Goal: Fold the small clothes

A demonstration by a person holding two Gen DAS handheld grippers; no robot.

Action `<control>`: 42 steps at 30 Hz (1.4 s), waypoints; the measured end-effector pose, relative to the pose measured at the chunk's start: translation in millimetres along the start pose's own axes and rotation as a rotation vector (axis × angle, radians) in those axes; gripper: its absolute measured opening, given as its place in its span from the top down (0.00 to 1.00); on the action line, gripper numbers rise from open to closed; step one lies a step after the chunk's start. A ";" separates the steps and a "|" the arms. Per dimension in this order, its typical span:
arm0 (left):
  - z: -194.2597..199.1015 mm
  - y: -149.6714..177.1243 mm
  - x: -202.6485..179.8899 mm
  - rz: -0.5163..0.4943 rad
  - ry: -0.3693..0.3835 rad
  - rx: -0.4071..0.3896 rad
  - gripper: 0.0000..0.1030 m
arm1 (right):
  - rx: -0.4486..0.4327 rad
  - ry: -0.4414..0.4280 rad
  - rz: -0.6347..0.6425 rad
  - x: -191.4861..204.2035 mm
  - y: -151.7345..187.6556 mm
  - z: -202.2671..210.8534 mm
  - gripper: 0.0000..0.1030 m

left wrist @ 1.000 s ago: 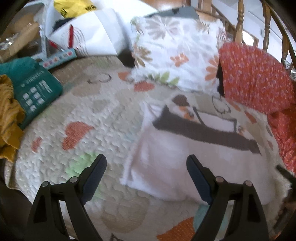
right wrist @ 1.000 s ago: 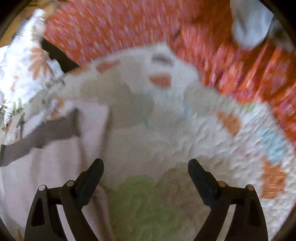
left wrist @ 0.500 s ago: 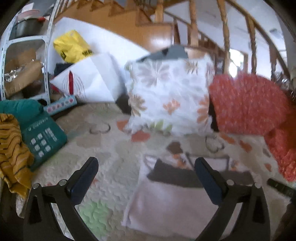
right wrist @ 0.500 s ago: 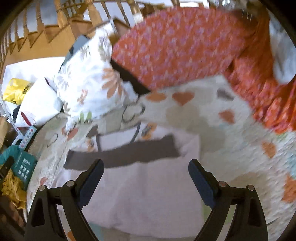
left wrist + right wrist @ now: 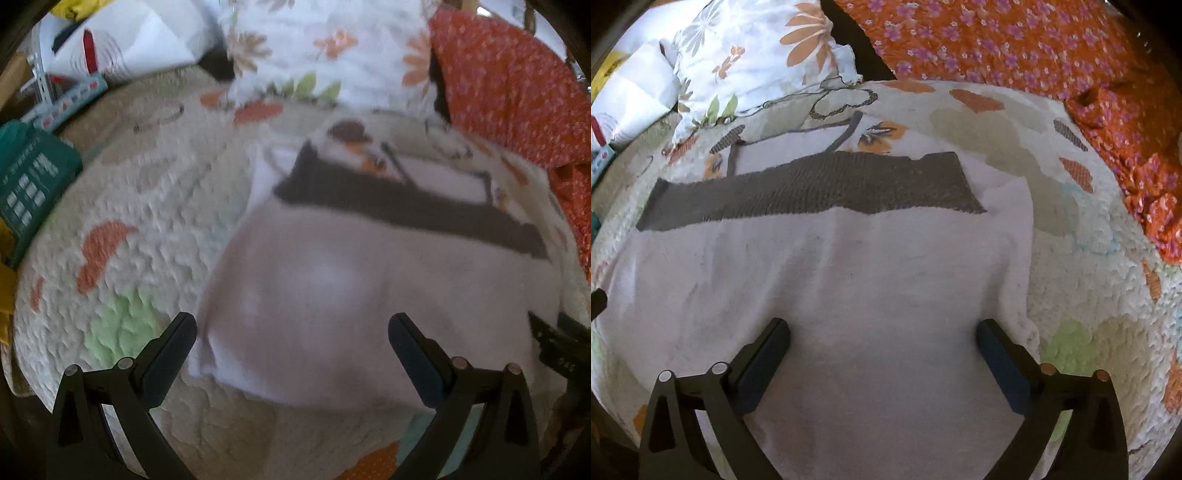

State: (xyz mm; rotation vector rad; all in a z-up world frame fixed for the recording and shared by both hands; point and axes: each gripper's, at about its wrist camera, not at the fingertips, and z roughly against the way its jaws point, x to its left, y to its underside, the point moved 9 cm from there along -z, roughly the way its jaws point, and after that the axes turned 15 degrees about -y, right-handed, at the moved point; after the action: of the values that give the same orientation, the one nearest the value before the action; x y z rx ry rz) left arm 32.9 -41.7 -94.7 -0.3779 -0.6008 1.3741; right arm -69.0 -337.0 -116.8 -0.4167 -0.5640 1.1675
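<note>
Both grippers empty, poised over the garment's near edge.
Left gripper (image 5: 291, 343) fingers wide apart; right gripper (image 5: 882, 341) jaws opening, nothing clamped. White garment (image 5: 849, 295), grey band (image 5: 812, 192), lies flat on quilt (image 5: 1089, 295), likely for corner pinches.

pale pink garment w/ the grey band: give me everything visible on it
The pale pink garment is soft knit-looking cloth with a wide dark grey ribbed band across its far end and a thin grey strap beyond. It lies spread flat, faintly creased, on the patterned quilt. Neither open gripper, left or right, grips it; contact can't be told.
</note>
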 end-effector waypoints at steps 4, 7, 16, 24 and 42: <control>-12.7 12.6 -3.4 -0.021 -0.027 0.043 0.00 | 0.026 0.003 -0.029 -1.3 2.7 0.7 0.00; -17.1 18.2 -6.8 -0.051 -0.054 0.044 0.00 | 0.054 -0.040 -0.040 -2.9 5.5 -1.0 0.00; -21.9 23.2 -8.8 -0.076 -0.118 -0.002 0.00 | 0.016 -0.048 -0.054 -3.2 9.6 -0.1 0.00; -25.5 24.6 -6.4 -0.044 -0.079 0.027 0.00 | 0.058 -0.063 -0.057 -3.9 9.7 -4.3 0.00; 36.1 -3.8 21.5 0.030 -0.077 -0.178 0.00 | -0.151 0.065 0.122 17.0 -19.6 48.6 0.03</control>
State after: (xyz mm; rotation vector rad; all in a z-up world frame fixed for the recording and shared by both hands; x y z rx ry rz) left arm 16.1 -24.6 -60.0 -0.4805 -0.7866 1.3721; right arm -79.5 -326.9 -63.7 -0.6235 -0.5783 1.2276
